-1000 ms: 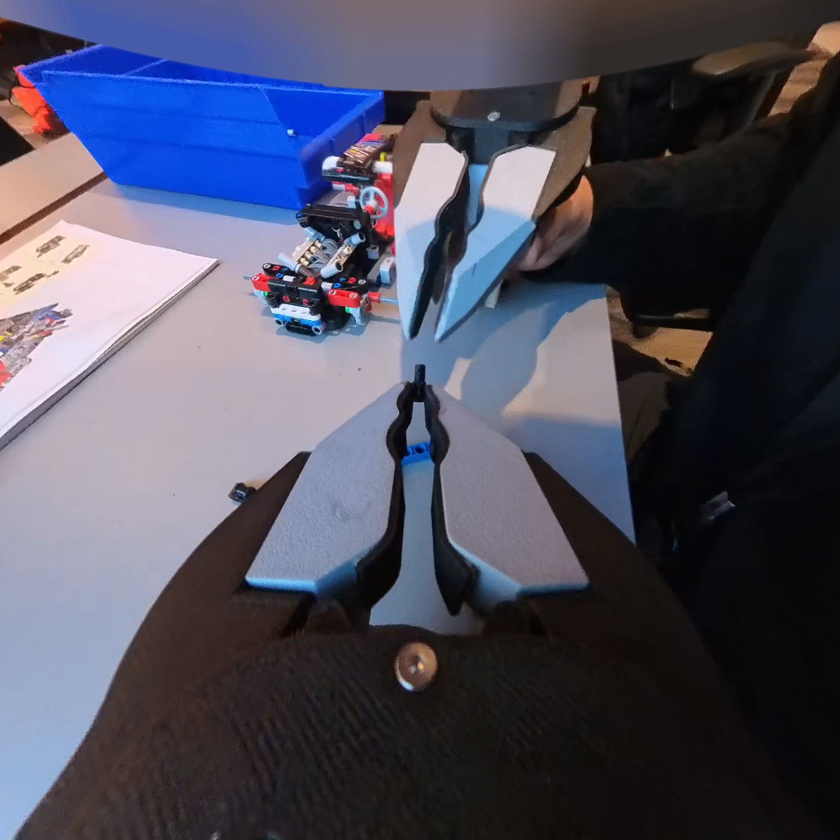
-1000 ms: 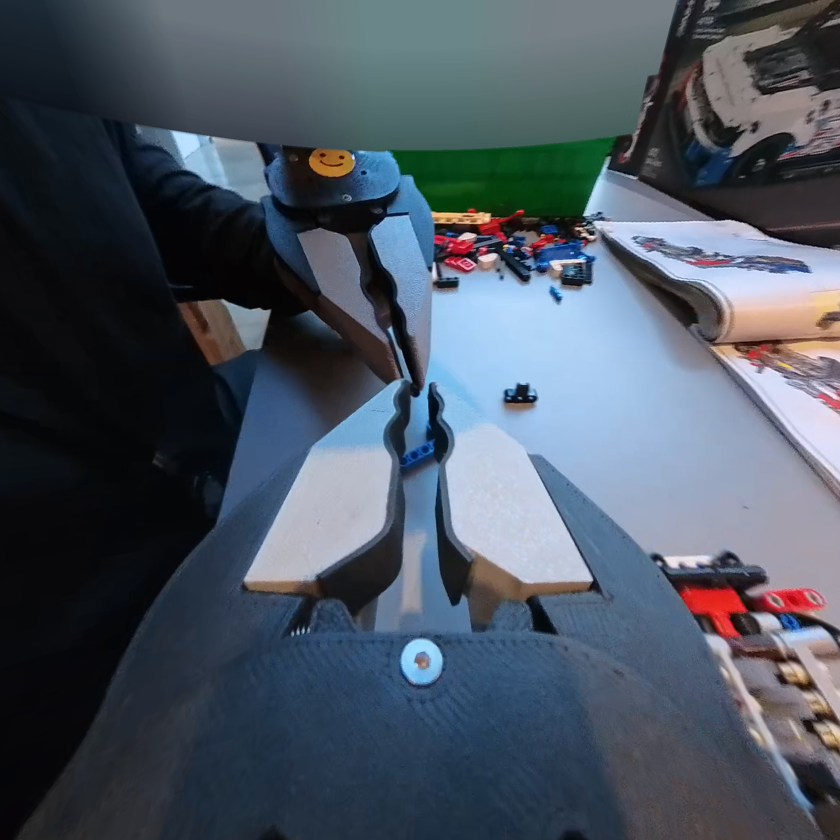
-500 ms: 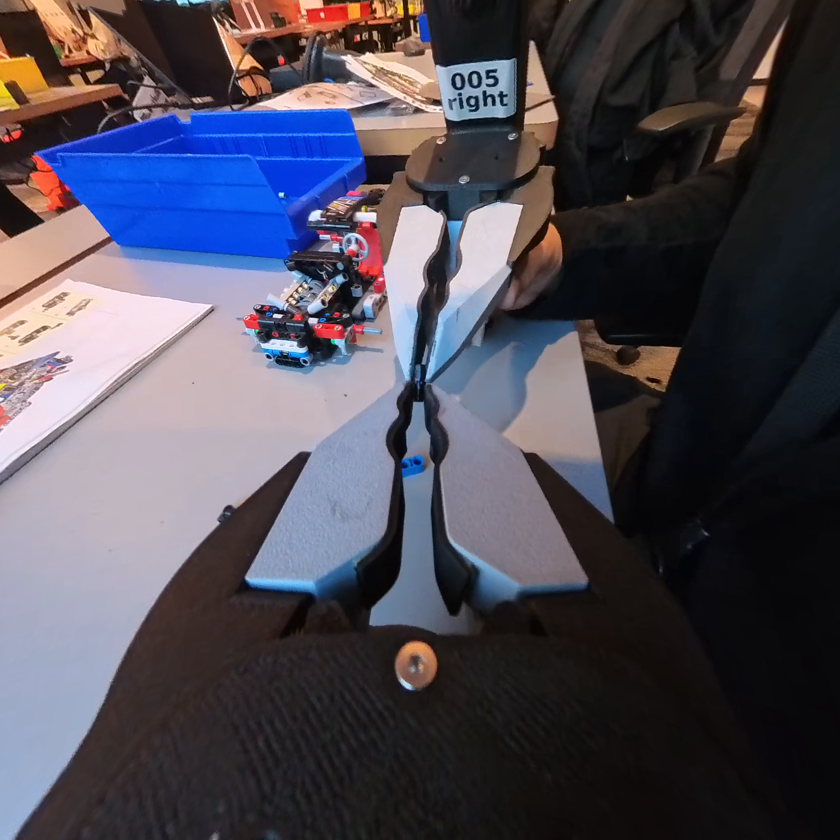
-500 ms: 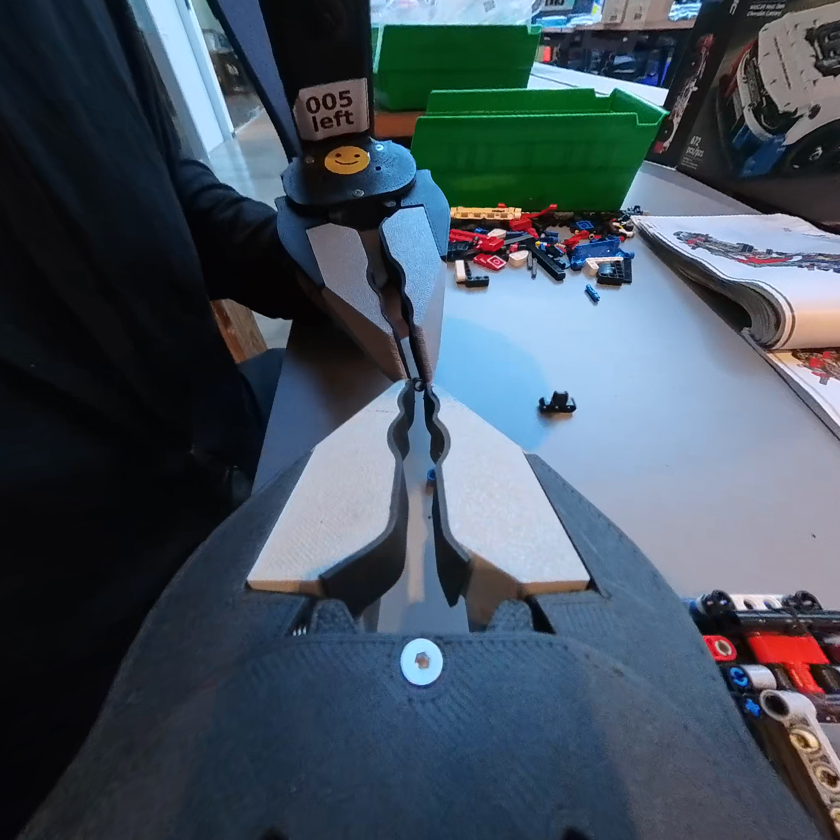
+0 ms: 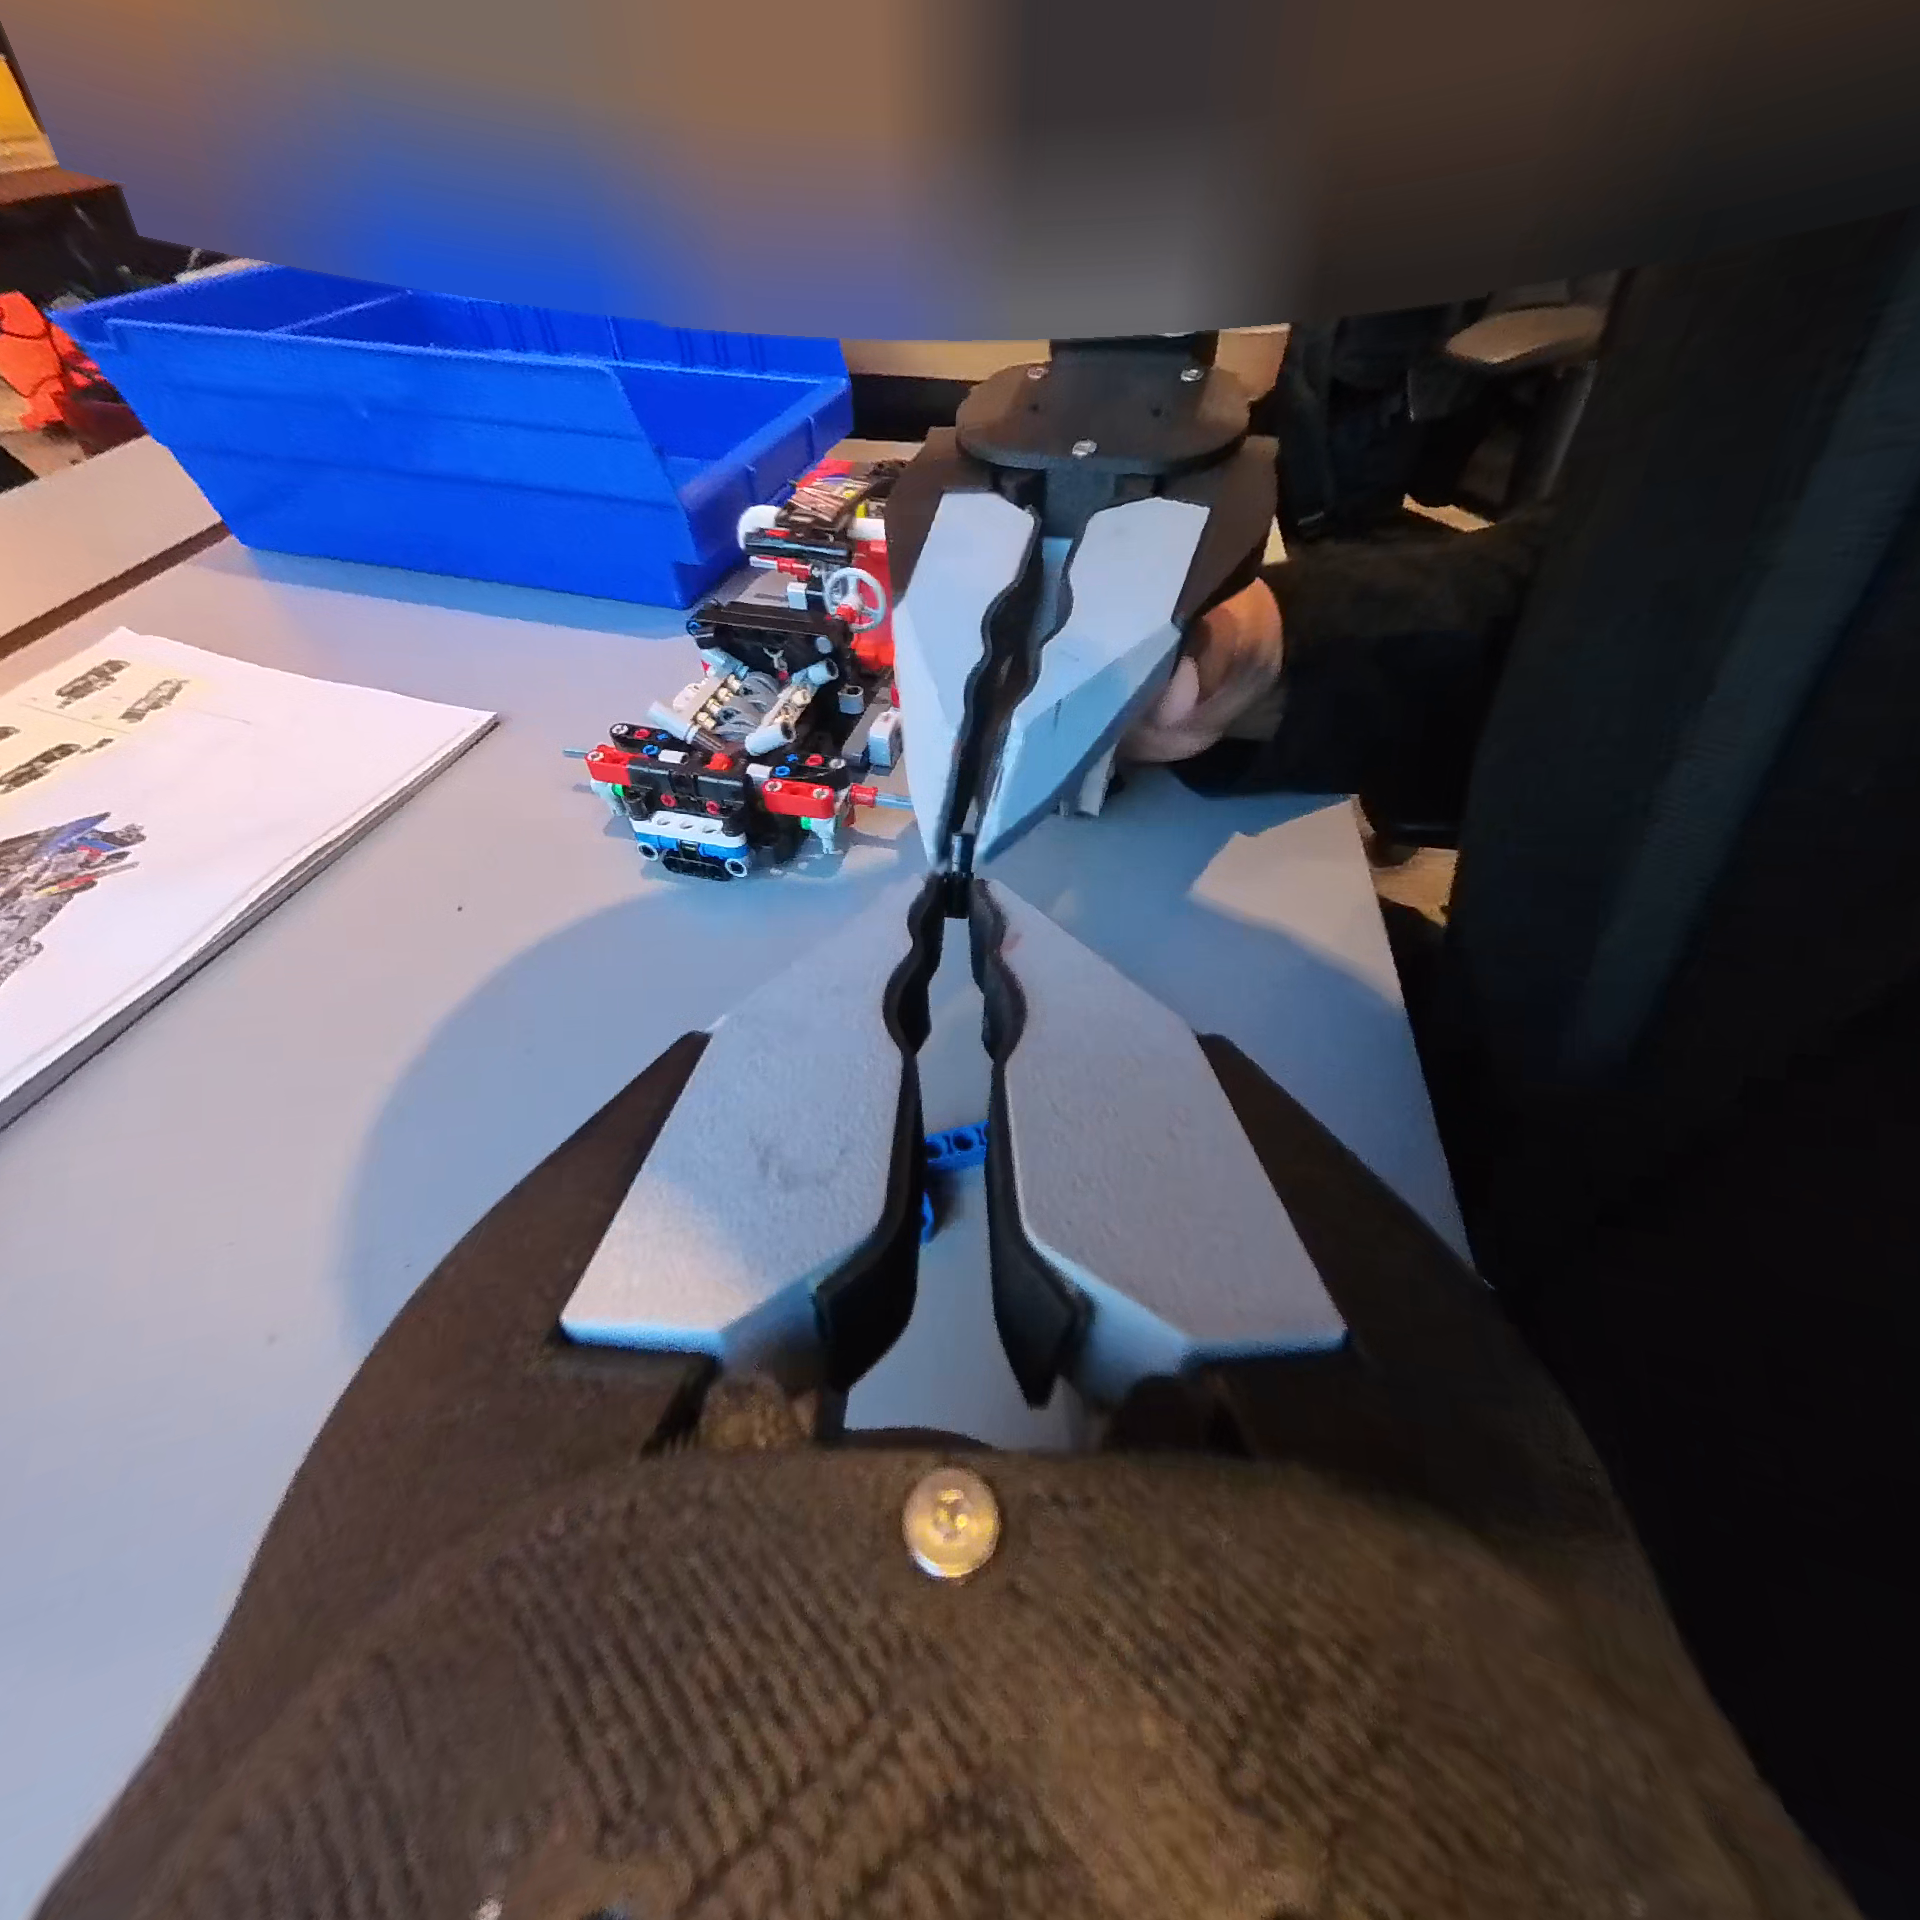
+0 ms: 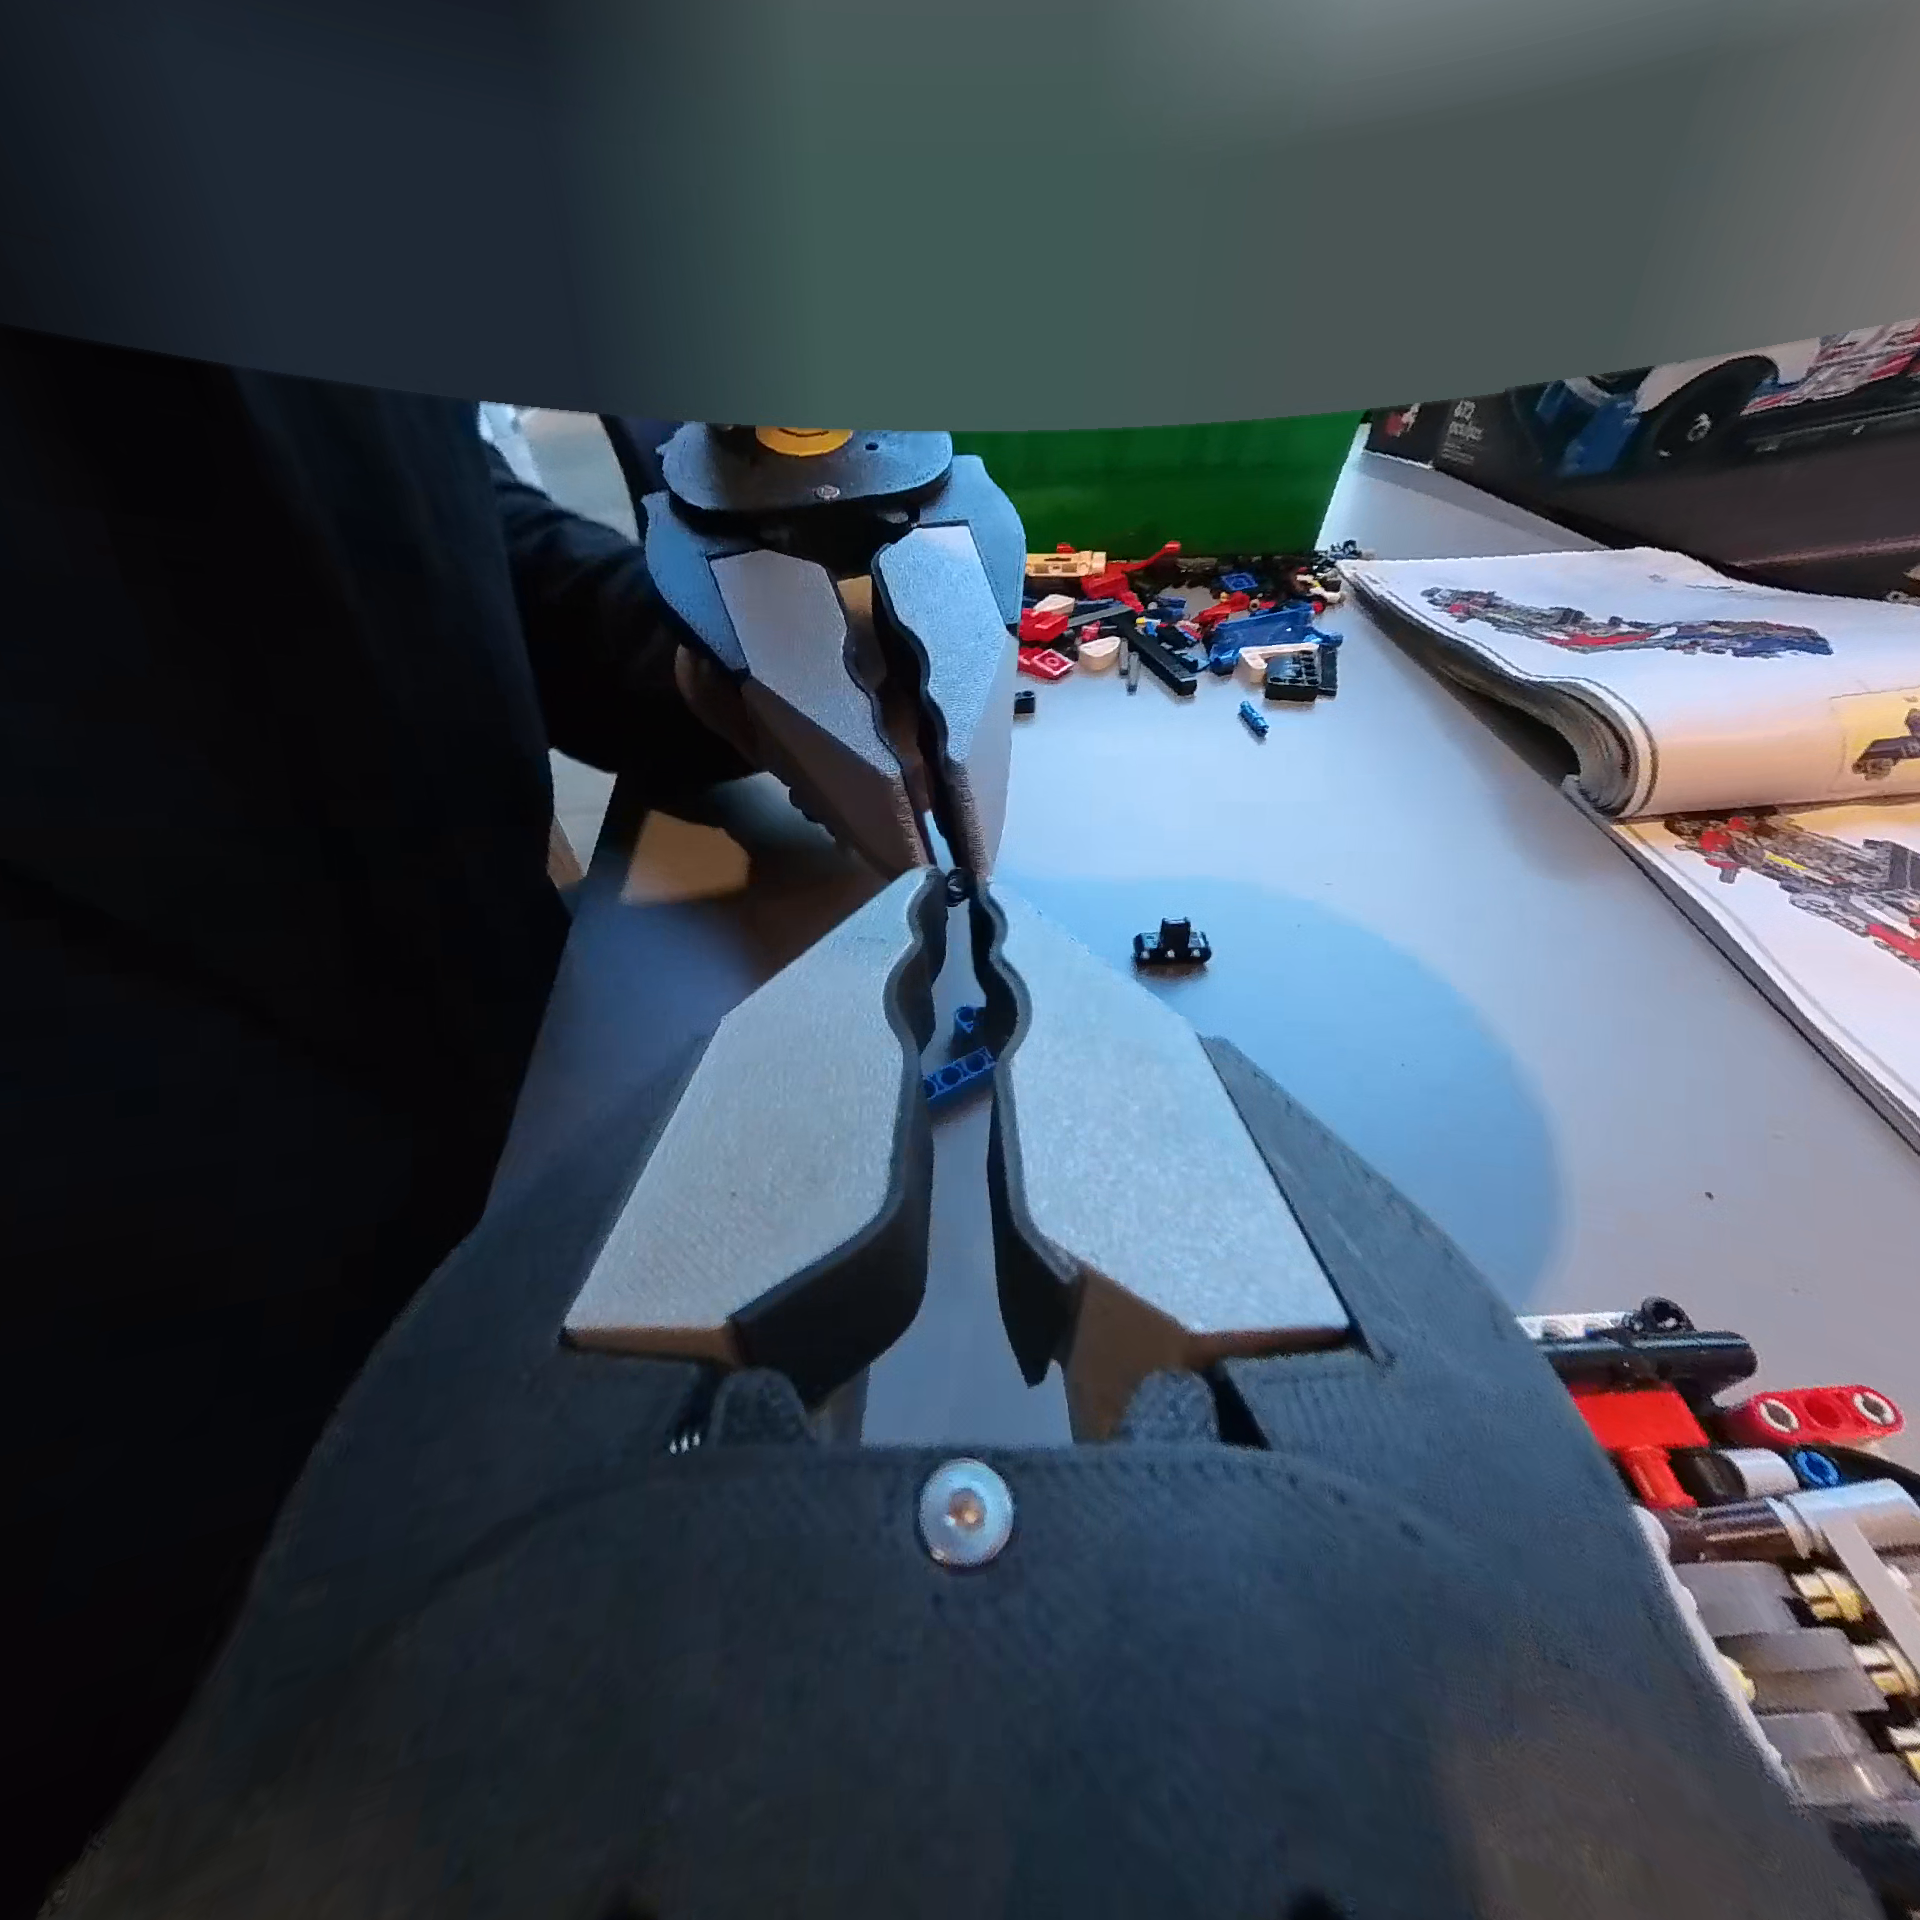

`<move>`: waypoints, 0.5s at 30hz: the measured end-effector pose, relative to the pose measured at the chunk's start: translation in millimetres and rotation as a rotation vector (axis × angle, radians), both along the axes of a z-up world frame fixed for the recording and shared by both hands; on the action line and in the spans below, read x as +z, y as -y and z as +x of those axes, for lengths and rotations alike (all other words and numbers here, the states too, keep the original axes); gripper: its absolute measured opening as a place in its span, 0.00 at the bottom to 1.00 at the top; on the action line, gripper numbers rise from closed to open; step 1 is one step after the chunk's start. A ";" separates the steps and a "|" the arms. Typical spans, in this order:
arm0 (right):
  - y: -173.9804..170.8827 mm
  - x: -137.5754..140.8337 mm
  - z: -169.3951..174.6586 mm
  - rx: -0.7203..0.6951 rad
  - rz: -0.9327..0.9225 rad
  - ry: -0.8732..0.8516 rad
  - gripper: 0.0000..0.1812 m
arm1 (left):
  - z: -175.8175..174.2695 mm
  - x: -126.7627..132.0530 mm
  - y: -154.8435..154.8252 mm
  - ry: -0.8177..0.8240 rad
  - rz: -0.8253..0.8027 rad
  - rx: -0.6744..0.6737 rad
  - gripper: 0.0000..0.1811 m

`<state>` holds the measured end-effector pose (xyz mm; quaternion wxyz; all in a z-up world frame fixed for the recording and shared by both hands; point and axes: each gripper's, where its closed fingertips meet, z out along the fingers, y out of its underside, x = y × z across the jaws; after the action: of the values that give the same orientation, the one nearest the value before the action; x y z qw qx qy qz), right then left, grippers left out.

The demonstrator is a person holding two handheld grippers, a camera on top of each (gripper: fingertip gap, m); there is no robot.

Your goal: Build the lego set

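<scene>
The left tool [image 5: 951, 902] and right tool [image 6: 961, 896] meet tip to tip above the bench [image 5: 312, 1039], both pinching one small black pin [image 5: 954, 868], probably to hand it over, while the half-built model [image 5: 748, 727] waits behind.

Your two wrist cameras look along their own tongs, low and close over the surface [image 5: 312, 1091], facing each other; both share the tips' meeting place.

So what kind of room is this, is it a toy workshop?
Probably a workshop or lab set up for Lego building. A grey table holds a pile of loose Lego pieces, an open instruction booklet and a half-built Lego car. Blue and green parts bins stand behind.
</scene>
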<state>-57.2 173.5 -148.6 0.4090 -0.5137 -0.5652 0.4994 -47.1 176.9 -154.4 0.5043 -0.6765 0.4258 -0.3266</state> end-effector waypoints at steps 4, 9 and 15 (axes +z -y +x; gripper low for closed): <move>-10.3 6.7 5.2 -0.054 -0.052 -0.024 0.02 | -16.8 -4.0 -13.3 0.096 -0.135 0.069 0.01; -2.6 2.6 6.4 -0.064 -0.117 0.004 0.04 | -20.7 -5.9 -6.1 -0.031 -0.082 0.087 0.01; 16.1 0.4 0.2 -0.074 -0.053 0.064 0.04 | -9.8 1.7 16.9 -0.073 -0.018 0.053 0.01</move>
<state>-57.0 157.4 -148.2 0.3954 -0.5606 -0.5452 0.4819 -56.8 160.0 -152.7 0.4909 -0.7034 0.4230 -0.2920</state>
